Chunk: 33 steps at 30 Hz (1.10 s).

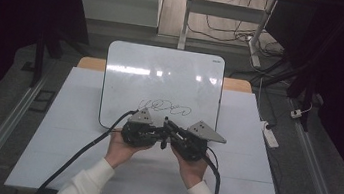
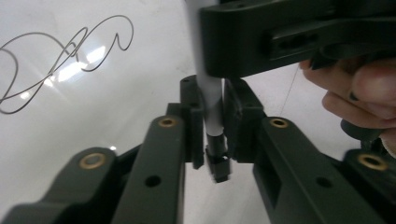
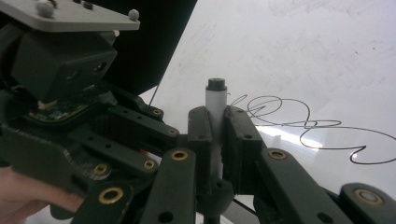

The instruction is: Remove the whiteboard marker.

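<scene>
- Left gripper point(image 1: 158, 138) and right gripper point(image 1: 171, 136) meet nose to nose at the whiteboard's point(image 1: 128, 66) near edge.
- Both clenched on one white marker point(image 3: 215, 105): right grips the barrel, left pinches the same pen point(image 2: 211, 100) near its black end.
- Scribble point(image 1: 164, 107) on the board just beyond the jaws.

A glossy, smooth whiteboard point(image 1: 162, 75) is seen; the marker point(image 3: 215, 105) looks of smooth white plastic, the hand-held gripper point(image 2: 212, 140) of matt black plastic.
</scene>
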Available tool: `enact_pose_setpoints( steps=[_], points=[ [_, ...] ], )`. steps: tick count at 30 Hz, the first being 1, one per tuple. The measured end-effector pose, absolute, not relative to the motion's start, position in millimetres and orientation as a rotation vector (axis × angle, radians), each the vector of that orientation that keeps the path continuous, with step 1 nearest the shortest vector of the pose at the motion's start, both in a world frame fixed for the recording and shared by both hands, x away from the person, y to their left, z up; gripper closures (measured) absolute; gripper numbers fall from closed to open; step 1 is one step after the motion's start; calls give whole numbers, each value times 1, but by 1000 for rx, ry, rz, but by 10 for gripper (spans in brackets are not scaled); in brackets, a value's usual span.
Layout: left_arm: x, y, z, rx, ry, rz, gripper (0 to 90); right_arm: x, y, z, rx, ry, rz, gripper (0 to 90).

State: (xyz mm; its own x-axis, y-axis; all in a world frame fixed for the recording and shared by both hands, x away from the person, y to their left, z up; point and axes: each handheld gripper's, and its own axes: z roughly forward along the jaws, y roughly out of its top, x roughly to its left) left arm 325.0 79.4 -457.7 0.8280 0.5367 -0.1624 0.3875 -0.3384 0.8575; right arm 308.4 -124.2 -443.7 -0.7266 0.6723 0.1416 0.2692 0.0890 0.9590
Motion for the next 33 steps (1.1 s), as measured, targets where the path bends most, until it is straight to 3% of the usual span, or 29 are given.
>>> enact_pose_setpoints(
  steps=[6,9,11,17,33],
  points=[
    [326,83,-457,1996,673,165,813,309,-125,-444,922,2060,1686,797],
    [326,86,-455,2008,656,154,814,310,-127,-443,894,2072,1697,747],
    [327,94,-451,2023,614,122,814,316,-138,-439,829,2138,1723,633],
    [329,106,-444,2039,547,31,814,331,-166,-444,666,2383,1702,561],
    [330,101,-448,2052,466,-79,813,336,-147,-469,381,2689,1638,595]
  ],
)
